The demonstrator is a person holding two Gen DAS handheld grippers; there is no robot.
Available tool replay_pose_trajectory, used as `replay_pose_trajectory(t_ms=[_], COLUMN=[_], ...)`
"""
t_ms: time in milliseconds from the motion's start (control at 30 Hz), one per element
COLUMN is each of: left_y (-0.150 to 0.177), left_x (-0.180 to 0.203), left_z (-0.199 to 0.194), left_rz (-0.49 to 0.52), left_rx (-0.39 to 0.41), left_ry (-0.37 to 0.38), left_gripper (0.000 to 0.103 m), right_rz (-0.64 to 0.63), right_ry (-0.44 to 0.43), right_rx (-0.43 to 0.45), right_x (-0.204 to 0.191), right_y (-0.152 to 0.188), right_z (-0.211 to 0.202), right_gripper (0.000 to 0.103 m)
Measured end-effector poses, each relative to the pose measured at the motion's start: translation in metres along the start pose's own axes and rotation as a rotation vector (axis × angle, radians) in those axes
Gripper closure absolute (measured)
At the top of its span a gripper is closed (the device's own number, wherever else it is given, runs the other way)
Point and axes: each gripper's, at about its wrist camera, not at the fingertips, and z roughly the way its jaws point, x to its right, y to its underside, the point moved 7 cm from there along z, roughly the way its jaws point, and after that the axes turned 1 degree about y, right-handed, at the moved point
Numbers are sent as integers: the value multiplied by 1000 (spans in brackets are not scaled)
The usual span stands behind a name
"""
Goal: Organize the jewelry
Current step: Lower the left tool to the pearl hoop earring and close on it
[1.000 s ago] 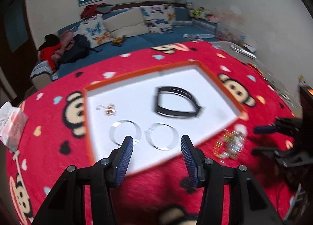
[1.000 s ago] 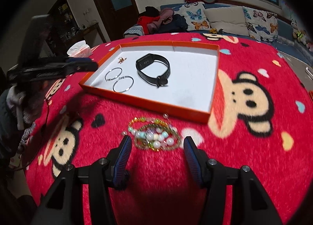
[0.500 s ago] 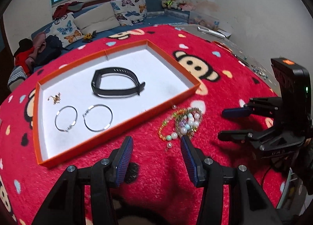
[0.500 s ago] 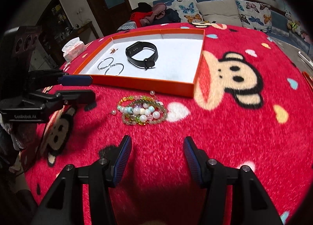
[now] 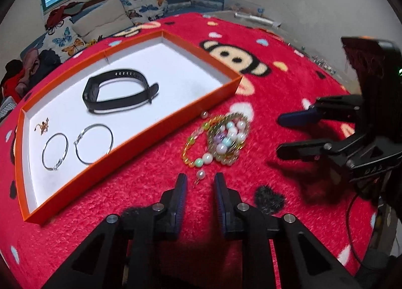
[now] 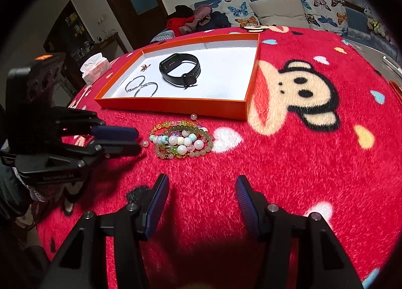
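Fingers of left gripper [image 5: 198, 183] set narrow, holding nothing, tips flanking a lone pearl earring [image 5: 200, 174] on red monkey-print blanket [image 5: 276, 83]. Fingers of right gripper [image 6: 200, 192] spread wide and empty, hovering near the heap of beaded bracelets [image 6: 180, 142] just beyond. Farther off, orange tray [image 6: 176, 107] with black wristband [image 6: 180, 70], two silver hoops [image 6: 142, 86] and small gold charm [image 6: 145, 67] at its left end. Tissue pack [image 6: 95, 68] at far left.
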Motion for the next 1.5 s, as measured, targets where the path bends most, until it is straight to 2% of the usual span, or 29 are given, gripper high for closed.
replay_pose_trajectory(t_ms=[333,400,567,900,1267,1500], left_y=[10,12,13,8,4,1], left_x=[5,0,-10,-16,-14,-7], left_z=[-5,-5,-7,-5,-1,2], left_rz=[-148,-208,-373,-558,-609,-577], left_rx=[-13,-18,-9,21,51,82], left_ry=[-24,-41,-27,-87,-175,-261], left_gripper=[79,80,80,79,78,78], right_rz=[4,8,15,30,41,43], right_ry=[-16,-22,-33,-58,-73,-76], right_rx=[9,12,20,36,45,47], right_x=[0,0,1,2,3,3], right_y=[0,0,0,0,-1,-1], right_z=[0,0,-1,-2,-2,-1], right_gripper=[39,39,39,39,38,38])
